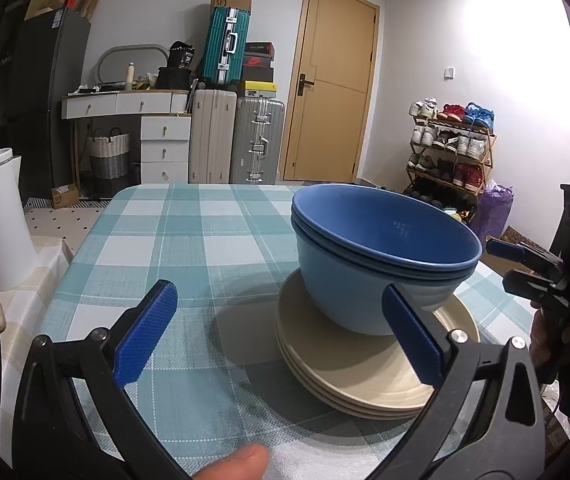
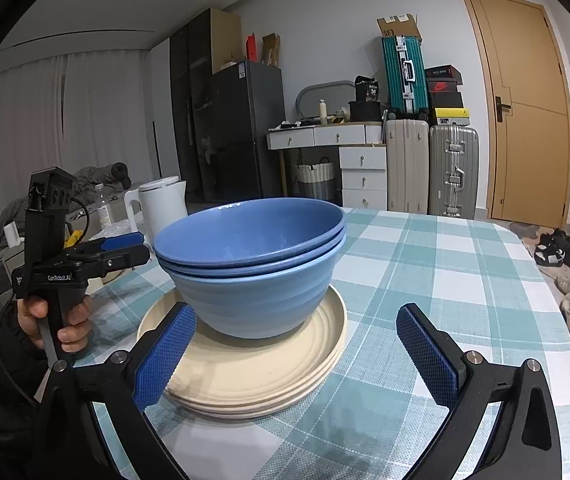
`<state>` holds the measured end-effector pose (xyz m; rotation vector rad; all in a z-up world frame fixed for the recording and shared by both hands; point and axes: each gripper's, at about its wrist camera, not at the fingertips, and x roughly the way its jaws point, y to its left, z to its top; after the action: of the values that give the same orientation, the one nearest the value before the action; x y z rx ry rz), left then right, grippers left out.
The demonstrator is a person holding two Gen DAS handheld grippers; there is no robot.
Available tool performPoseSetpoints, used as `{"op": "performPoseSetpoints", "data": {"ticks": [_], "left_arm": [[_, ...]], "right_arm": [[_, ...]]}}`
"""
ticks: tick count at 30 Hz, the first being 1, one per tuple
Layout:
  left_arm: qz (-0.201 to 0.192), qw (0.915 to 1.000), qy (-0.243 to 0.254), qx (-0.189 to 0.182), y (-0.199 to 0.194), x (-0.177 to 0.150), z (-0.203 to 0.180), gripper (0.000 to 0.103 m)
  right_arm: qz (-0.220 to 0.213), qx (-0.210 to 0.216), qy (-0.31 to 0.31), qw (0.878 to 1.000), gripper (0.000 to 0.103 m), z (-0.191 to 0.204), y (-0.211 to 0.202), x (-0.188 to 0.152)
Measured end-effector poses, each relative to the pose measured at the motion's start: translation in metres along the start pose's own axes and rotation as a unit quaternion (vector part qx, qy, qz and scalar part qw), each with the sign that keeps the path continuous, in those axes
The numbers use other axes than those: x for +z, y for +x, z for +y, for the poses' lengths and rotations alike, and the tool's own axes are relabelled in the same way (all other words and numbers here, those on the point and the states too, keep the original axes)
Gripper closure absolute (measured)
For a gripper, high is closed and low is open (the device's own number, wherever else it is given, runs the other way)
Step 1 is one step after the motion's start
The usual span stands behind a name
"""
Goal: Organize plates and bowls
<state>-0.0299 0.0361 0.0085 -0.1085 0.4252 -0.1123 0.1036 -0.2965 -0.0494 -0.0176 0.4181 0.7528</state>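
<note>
Blue bowls (image 2: 251, 264) nested, plates (image 2: 245, 364) part-hidden beneath

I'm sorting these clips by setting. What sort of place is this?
Most likely a lived-in home, a combined dining and storage room. A table with a checked cloth holds stacked bowls on plates; suitcases, a shoe rack and a fridge line the walls.

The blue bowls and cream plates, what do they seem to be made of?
The bowls look like matte plastic or melamine: even colour, thin rims, dull sheen. The plates show the same flat cream finish with moulded rings, so probably the same kind of material, though glazed ceramic cannot be ruled out.
</note>
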Motion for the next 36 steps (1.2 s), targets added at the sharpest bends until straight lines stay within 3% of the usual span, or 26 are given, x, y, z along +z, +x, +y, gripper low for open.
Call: {"op": "performPoseSetpoints", "data": {"ticks": [36], "left_arm": [[-0.001,1.0000,0.008,0.001,0.0005,0.0006,-0.0048,0.001]], "right_arm": [[-0.014,0.012,-0.007,1.000,0.001,0.0033,-0.0067,-0.0015]]}}
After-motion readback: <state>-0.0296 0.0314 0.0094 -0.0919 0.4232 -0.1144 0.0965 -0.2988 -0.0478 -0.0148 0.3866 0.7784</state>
